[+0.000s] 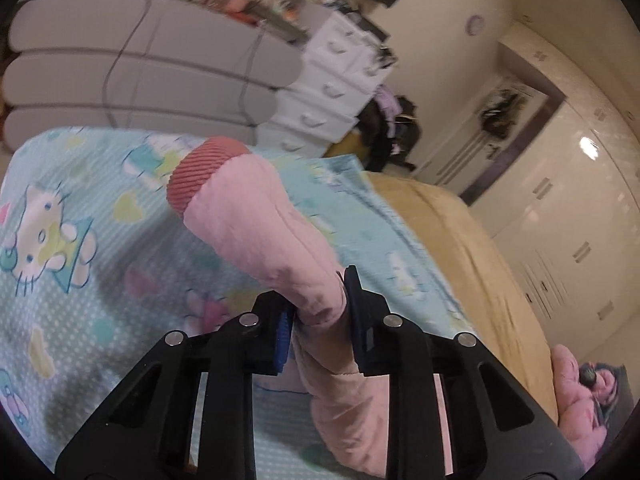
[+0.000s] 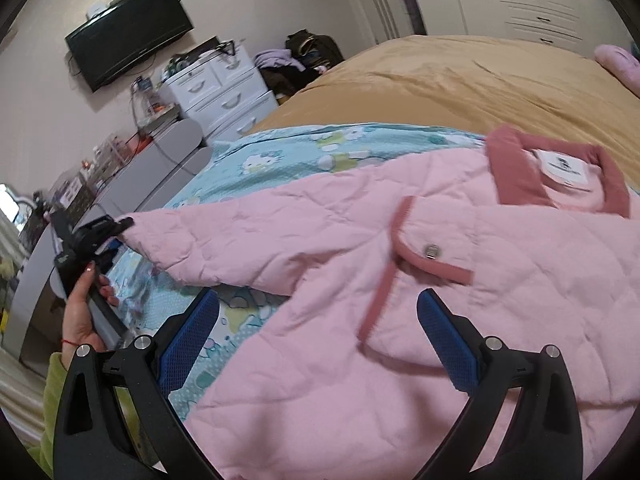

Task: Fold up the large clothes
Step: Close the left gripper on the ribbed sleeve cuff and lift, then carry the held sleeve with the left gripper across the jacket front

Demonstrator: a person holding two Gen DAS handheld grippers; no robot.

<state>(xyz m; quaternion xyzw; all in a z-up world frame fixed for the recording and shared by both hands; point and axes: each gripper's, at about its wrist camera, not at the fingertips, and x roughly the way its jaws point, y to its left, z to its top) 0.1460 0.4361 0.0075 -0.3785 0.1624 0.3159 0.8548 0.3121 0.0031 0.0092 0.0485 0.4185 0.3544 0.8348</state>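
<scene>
A pink quilted jacket (image 2: 400, 264) with a darker pink collar (image 2: 516, 168) lies spread on the bed. Its sleeve (image 1: 256, 216) ends in a ribbed dark-pink cuff (image 1: 200, 176) and hangs lifted above the blanket. My left gripper (image 1: 320, 304) is shut on this sleeve, the fabric bunched between its blue pads. In the right wrist view the same left gripper (image 2: 116, 228) shows at the sleeve's end, held by a hand (image 2: 80, 312). My right gripper (image 2: 318, 304) stands open over the jacket's body, with nothing gripped between its fingers.
A light-blue cartoon-print blanket (image 1: 100, 240) covers the near side of the bed and a tan bedspread (image 2: 460, 80) the rest. A grey padded headboard (image 1: 140, 64), white drawers (image 2: 224, 92), a wall TV (image 2: 128, 32) and white wardrobes (image 1: 560, 240) surround the bed.
</scene>
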